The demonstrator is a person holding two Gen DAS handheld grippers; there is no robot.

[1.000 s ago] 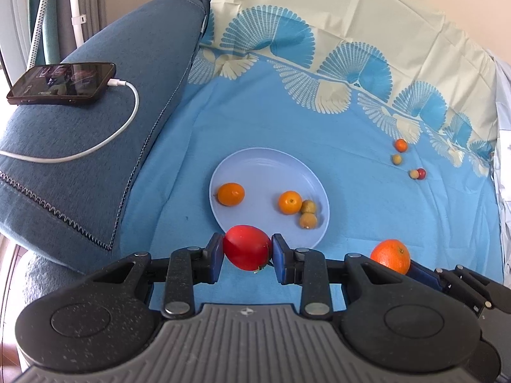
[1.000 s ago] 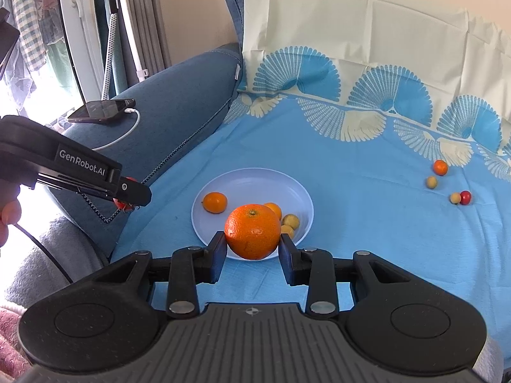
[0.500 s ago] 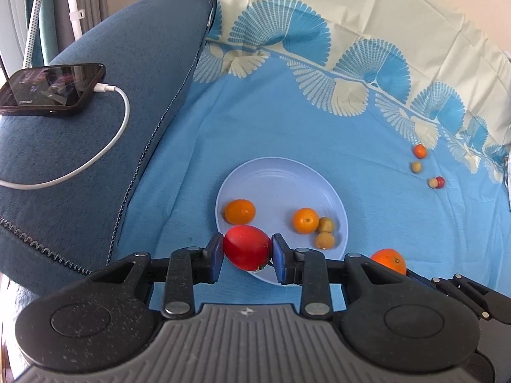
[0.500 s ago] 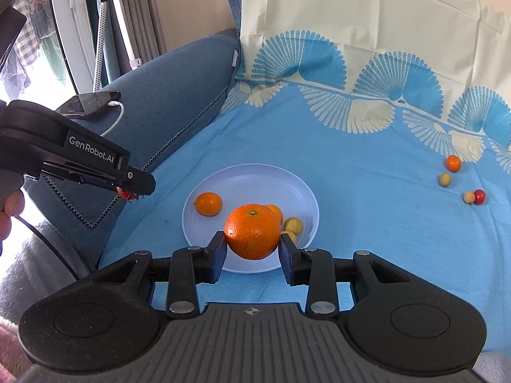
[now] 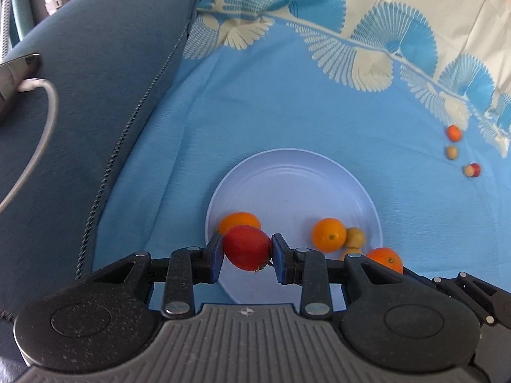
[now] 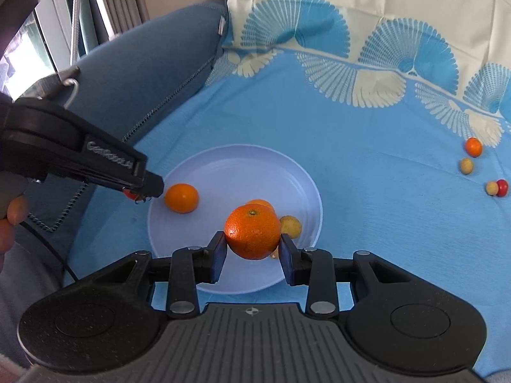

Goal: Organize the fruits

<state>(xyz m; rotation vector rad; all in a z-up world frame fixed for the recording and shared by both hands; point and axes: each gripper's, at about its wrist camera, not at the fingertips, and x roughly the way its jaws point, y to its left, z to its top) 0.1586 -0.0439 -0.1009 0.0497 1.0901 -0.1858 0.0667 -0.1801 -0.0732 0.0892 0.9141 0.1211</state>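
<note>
A pale blue plate [image 5: 297, 185] [image 6: 242, 166] lies on the blue cloth. It holds two small oranges [image 5: 329, 234] [image 6: 181, 198] and small yellow fruits [image 6: 291, 226]. My left gripper [image 5: 246, 252] is shut on a red tomato [image 5: 246, 248] over the plate's near left rim; it also shows in the right wrist view [image 6: 140, 190]. My right gripper [image 6: 252, 249] is shut on a large orange [image 6: 252, 232] above the plate's near side; that orange also shows in the left wrist view [image 5: 385, 258].
Several small loose fruits lie on the cloth at the right: an orange one [image 6: 473, 146], yellow ones [image 6: 466, 166] and a red one [image 6: 502, 187]. A dark blue sofa arm [image 5: 80, 111] with a phone [image 5: 17, 73] and white cable rises on the left.
Both grippers have moved forward over the plate with their fruit still held. The plate and its fruits look nearer in both views.
</note>
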